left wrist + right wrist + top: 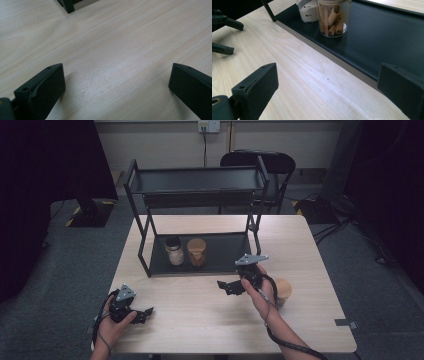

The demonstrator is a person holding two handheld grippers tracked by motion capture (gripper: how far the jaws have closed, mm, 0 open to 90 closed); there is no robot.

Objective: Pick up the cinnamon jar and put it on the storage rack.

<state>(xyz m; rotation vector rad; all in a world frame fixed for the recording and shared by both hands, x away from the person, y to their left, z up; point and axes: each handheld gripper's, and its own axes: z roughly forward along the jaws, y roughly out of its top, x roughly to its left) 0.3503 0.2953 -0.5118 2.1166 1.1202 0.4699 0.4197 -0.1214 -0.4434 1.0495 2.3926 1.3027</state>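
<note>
A black two-tier rack stands at the back of the wooden table. Its lower shelf carries a jar of white powder and, beside it, a jar of brown cinnamon sticks. Just in front of that shelf my right gripper hovers open over bare wood, holding nothing. My left gripper rests low near the front left corner, open and empty, and the right gripper view shows this left gripper at far left.
A third jar with a wooden lid stands on the table right behind the right hand. A rack foot sits ahead of the left gripper. A black chair is behind the table.
</note>
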